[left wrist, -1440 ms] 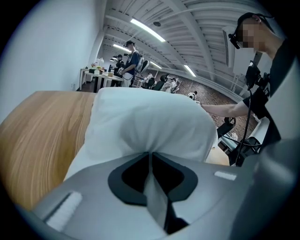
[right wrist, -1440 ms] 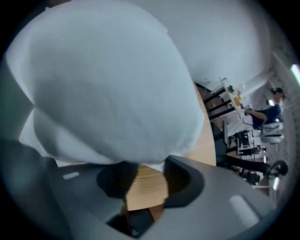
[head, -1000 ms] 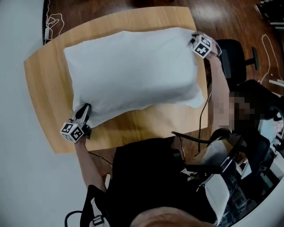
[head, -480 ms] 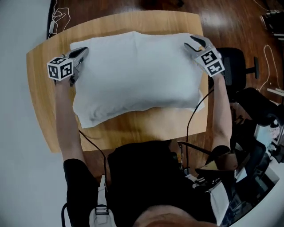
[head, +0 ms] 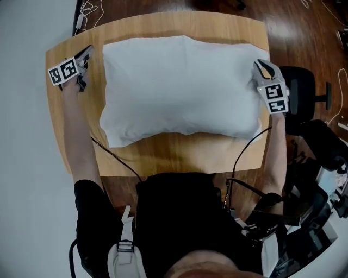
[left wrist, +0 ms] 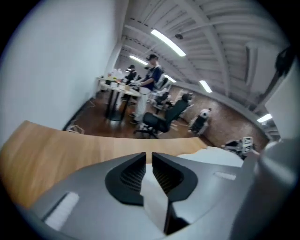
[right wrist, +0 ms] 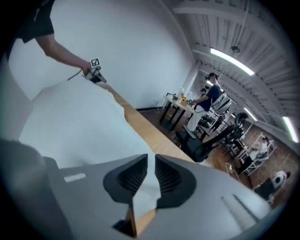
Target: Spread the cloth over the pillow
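A white cloth (head: 179,81) lies across the pillow (head: 117,136) on the wooden table (head: 179,155); both are white and hard to tell apart. My left gripper (head: 88,50) hovers over bare wood just left of the pillow's far left corner. Its jaws (left wrist: 149,161) are shut, with a strip of white cloth pinched between the pads. My right gripper (head: 262,64) sits at the pillow's right edge. In the right gripper view its jaws (right wrist: 151,164) are closing on a fold of the cloth, with wood showing beneath.
A black office chair (head: 302,92) stands right of the table. Cables (head: 87,8) lie on the floor at the far left corner. A person (left wrist: 150,75) stands at desks far across the room. A white wall runs along the table's left.
The left gripper went from the pillow's near left corner to the far left corner, then off it to the left. The right gripper shifted right and nearer. The cloth lies flatter.
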A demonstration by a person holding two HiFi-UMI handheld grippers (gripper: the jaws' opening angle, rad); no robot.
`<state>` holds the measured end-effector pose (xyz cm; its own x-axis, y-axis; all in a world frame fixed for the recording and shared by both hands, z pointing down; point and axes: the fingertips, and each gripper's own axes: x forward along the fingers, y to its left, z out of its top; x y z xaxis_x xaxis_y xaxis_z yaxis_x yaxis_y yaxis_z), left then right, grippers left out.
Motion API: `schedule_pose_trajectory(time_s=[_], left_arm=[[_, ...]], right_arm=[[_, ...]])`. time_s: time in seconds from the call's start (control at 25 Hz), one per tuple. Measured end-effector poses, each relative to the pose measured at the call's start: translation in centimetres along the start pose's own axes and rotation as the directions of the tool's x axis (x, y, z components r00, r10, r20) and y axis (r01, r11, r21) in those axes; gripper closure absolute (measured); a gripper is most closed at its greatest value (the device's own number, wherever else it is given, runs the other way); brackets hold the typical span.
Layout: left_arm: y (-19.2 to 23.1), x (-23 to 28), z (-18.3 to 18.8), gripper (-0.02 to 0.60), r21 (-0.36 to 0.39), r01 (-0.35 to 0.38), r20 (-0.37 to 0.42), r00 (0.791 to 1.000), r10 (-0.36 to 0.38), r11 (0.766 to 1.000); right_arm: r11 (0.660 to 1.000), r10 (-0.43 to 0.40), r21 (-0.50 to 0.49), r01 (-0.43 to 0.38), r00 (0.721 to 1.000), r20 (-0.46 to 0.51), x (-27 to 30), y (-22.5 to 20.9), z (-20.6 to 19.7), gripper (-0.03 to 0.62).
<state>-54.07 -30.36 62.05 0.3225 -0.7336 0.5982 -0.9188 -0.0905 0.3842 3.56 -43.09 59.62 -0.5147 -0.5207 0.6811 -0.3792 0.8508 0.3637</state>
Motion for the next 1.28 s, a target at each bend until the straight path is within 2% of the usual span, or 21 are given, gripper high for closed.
schedule_pose_trajectory(time_s=[0.04, 0.12, 0.16, 0.24, 0.36, 0.48, 0.52, 0.56, 0.6, 0.64, 0.68, 0.72, 0.76, 0.8, 0.84, 0.92, 1.0, 1.04, 1.12, 1.2, 1.28], left_arm=[[-1.3, -0.1, -0.5, 0.516, 0.000, 0.077, -0.013, 0.997, -0.077, 0.997], [-2.9, 1.3, -3.9, 0.432, 0.020, 0.161, -0.144, 0.977, -0.156, 0.987], [-2.8, 2.6, -5.8, 0.424, 0.013, 0.156, -0.209, 0.966, -0.150, 0.988], [-1.4, 5.1, -7.7, 0.402, -0.044, 0.083, -0.247, 0.965, -0.091, 0.996], [0.7, 5.1, -6.7, 0.313, -0.034, -0.049, -0.190, 0.981, 0.042, 0.998], [1.5, -0.2, -4.0, 0.364, -0.037, -0.099, -0.021, 0.995, 0.098, 0.994], [0.5, -2.6, -3.2, 0.399, -0.074, -0.052, 0.062, 0.996, 0.057, 0.996], [-1.6, -4.9, -2.8, 0.460, -0.120, 0.055, 0.149, 0.988, -0.036, 0.991], [-4.8, -6.7, -2.9, 0.497, -0.166, 0.203, 0.228, 0.960, -0.163, 0.965], [-7.9, -7.6, -3.9, 0.497, -0.211, 0.340, 0.279, 0.919, -0.277, 0.916], [-9.8, -7.6, -6.0, 0.497, -0.257, 0.406, 0.279, 0.900, -0.334, 0.877], [-9.6, -6.8, -9.2, 0.496, -0.298, 0.369, 0.217, 0.924, -0.314, 0.880], [-7.8, -6.0, -12.6, 0.494, -0.318, 0.257, 0.121, 0.966, -0.230, 0.913], [-5.7, -5.9, -15.2, 0.469, -0.326, 0.138, 0.057, 0.990, -0.127, 0.935], [-4.3, -6.7, -16.2, 0.498, -0.334, 0.063, 0.059, 0.997, -0.046, 0.941], [-4.7, -10.6, -14.9, 0.518, -0.312, 0.048, 0.183, 0.983, 0.010, 0.949], [-8.0, -14.6, -14.1, 0.521, -0.251, 0.121, 0.289, 0.956, -0.045, 0.961], [-9.8, -16.1, -15.2, 0.538, -0.238, 0.164, 0.303, 0.949, -0.087, 0.957], [-11.8, -16.7, -20.6, 0.540, -0.271, 0.191, 0.244, 0.962, -0.125, 0.943], [-10.7, -15.6, -26.4, 0.538, -0.316, 0.109, 0.143, 0.987, -0.066, 0.943], [-10.0, -16.0, -28.1, 0.563, -0.337, 0.062, 0.148, 0.989, -0.012, 0.939]], right_arm=[[1.000, 0.017, 0.005, -0.017, 0.999, 0.047, -1.4, 1.0, 1.9, 0.551], [0.995, 0.093, -0.034, -0.090, 0.988, 0.119, -3.6, 4.7, 5.4, 0.551], [0.989, 0.140, -0.074, -0.131, 0.982, 0.130, -4.0, 6.9, 6.5, 0.551], [0.969, 0.197, -0.168, -0.181, 0.976, 0.087, -3.0, 10.7, 6.1, 0.551], [0.964, 0.186, -0.197, -0.178, 0.982, 0.026, -0.8, 12.6, 3.3, 0.594], [0.975, 0.163, -0.159, -0.156, 0.986, 0.034, -1.1, 11.9, 2.6, 0.594], [0.976, 0.156, -0.156, -0.149, 0.987, 0.035, -1.3, 11.7, 2.7, 0.594], [0.977, 0.151, -0.156, -0.144, 0.988, 0.032, -1.3, 11.6, 2.7, 0.594], [0.978, 0.147, -0.156, -0.142, 0.989, 0.027, -1.4, 11.6, 2.7, 0.594], [0.978, 0.145, -0.154, -0.140, 0.989, 0.021, -1.4, 11.6, 2.7, 0.594], [0.979, 0.141, -0.149, -0.137, 0.990, 0.016, -1.4, 11.6, 2.7, 0.594], [0.981, 0.133, -0.142, -0.131, 0.991, 0.011, -1.5, 11.5, 2.7, 0.594], [0.984, 0.120, -0.133, -0.118, 0.993, 0.007, -1.7, 11.2, 2.7, 0.594], [0.988, 0.098, -0.122, -0.097, 0.995, 0.003, -2.2, 10.6, 2.8, 0.594], [0.992, 0.065, -0.105, -0.064, 0.998, 0.003, -3.3, 9.8, 3.0, 0.594], [0.999, -0.027, -0.042, 0.028, 0.999, 0.031, -6.8, 7.7, 3.7, 0.583], [0.993, -0.107, 0.063, 0.102, 0.991, 0.083, -11.3, 6.4, 4.0, 0.583], [0.986, -0.128, 0.115, 0.117, 0.987, 0.101, -13.2, 6.6, 3.7, 0.583], [0.971, -0.139, 0.211, 0.114, 0.985, 0.106, -16.2, 8.6, 1.7, 0.583], [0.946, -0.141, 0.305, 0.112, 0.987, 0.075, -18.6, 11.2, -1.6, 0.583], [0.912, -0.159, 0.384, 0.146, 0.987, 0.004, -21.4, 13.9, -5.7, 0.583]])
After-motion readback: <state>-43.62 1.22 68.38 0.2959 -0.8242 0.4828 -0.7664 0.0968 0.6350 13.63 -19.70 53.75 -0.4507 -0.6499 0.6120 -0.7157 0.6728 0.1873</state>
